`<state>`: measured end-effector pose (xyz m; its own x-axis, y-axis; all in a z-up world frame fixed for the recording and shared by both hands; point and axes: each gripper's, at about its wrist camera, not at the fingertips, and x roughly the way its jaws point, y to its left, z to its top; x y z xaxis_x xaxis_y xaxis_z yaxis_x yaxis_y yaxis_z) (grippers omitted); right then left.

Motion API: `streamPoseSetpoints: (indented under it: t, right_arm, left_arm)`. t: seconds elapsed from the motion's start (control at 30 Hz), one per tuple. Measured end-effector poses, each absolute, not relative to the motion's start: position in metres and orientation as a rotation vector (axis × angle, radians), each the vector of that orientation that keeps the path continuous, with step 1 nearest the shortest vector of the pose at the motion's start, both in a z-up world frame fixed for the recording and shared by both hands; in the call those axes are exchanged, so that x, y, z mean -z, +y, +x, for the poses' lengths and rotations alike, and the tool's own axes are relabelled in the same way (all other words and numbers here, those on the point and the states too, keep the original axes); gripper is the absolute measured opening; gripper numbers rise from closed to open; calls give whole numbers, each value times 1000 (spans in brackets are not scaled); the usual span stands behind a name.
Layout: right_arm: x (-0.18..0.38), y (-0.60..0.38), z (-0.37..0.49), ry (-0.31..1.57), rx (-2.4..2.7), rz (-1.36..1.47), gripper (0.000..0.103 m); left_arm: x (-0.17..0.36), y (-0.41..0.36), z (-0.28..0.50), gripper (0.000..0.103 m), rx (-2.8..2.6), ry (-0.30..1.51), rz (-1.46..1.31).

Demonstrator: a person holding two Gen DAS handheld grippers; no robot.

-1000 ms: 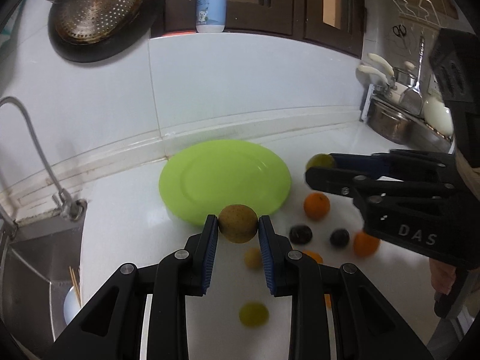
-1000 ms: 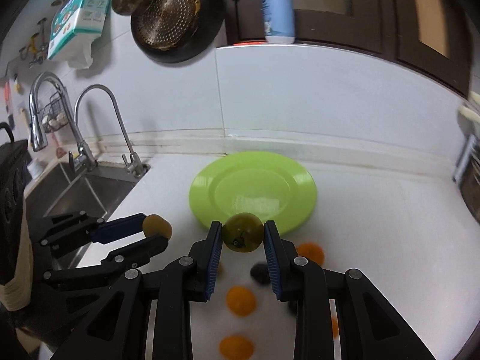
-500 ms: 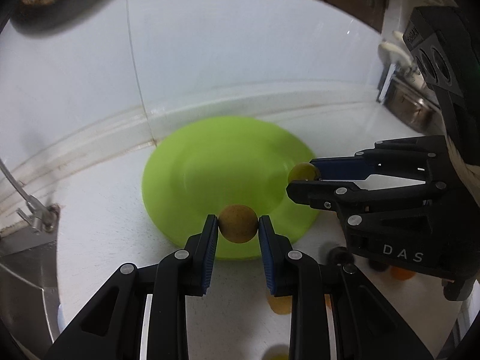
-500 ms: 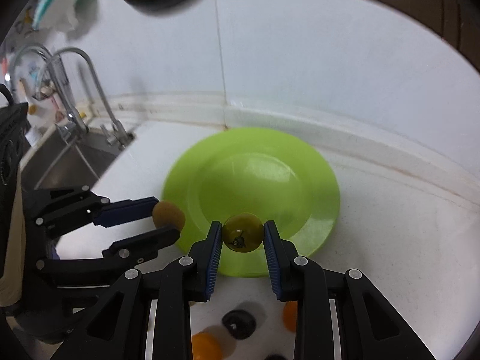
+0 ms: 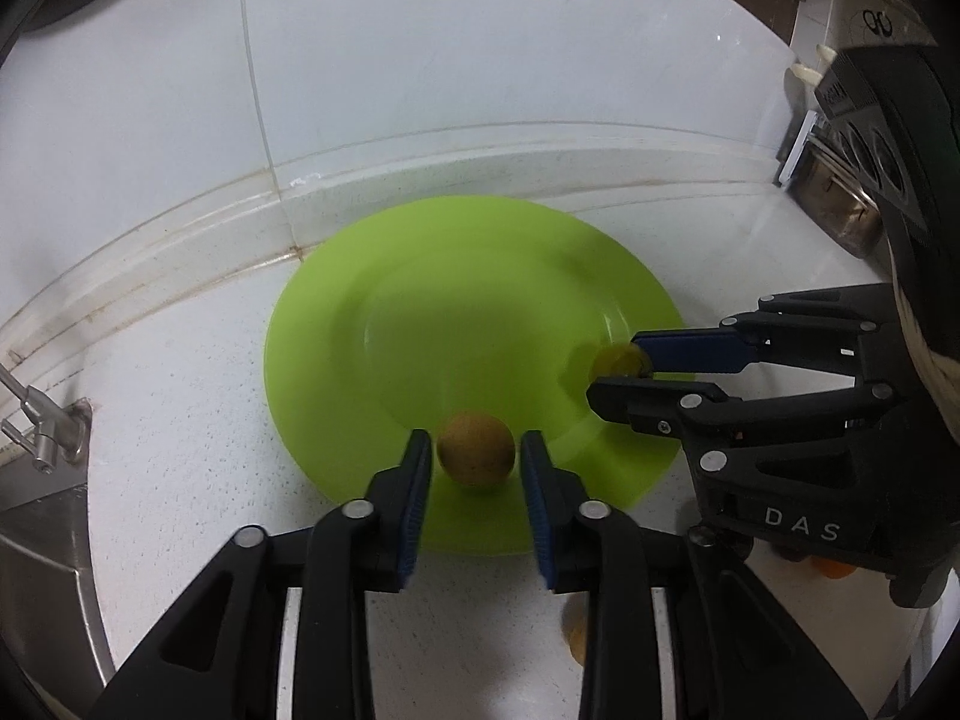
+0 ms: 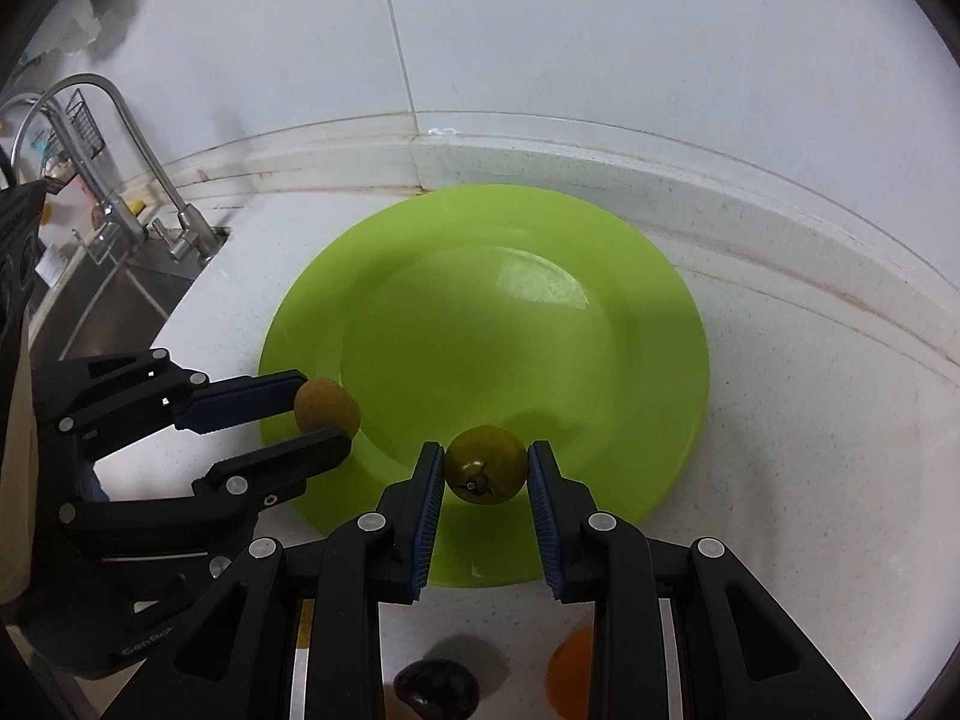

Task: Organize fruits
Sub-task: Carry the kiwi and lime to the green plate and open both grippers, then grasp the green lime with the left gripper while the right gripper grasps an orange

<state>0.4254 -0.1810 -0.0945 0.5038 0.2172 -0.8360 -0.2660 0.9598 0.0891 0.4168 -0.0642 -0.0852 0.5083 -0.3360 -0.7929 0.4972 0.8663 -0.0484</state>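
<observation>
1. The white surface (image 5: 180, 420) runs to a tiled wall, with a steel sink (image 6: 102, 306) and its tap (image 6: 138, 138) at my left.
2. The green plate (image 6: 600, 276) lies flat on the surface near the wall.
3. My left tongs (image 5: 475, 462) reach over the plate's near rim. Their jaws have just been opening, and there is a sliver of space on each side of the brown fruit (image 5: 476, 449) between them; it seems to sit on the plate, though I can't be sure it touches.
4. My right tongs (image 6: 486, 468) are closed on the green-yellow fruit (image 6: 485, 464), held just over the plate's near rim.
5. A dark fruit (image 6: 436, 687) and an orange fruit (image 6: 570, 675) lie on the surface below my right tongs, off the plate.
</observation>
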Motion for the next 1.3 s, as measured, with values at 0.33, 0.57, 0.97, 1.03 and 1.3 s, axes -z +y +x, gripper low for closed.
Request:
streamPoseSetpoints:
  t: [0.33,0.57,0.97,1.03,1.3]
  right_arm:
    - [63,-184,385,889,-241,-45,35]
    - [26,-181,328,731,-159,-47,49]
    - [-3,-166,248,597,-67,-18,69]
    - [-2,-164,238,591,-49,-14,72]
    - [8,-162,211,595,-8,10,72]
  left_arm:
    - [54,-47,386,46,465,849,169]
    - [23,-33,340,62,463,756,171]
    - [-5,-10,278,86,430,651,171]
    - [-5,-6,271,87,428,646,168]
    - [8,-1,248,89,443,659,162]
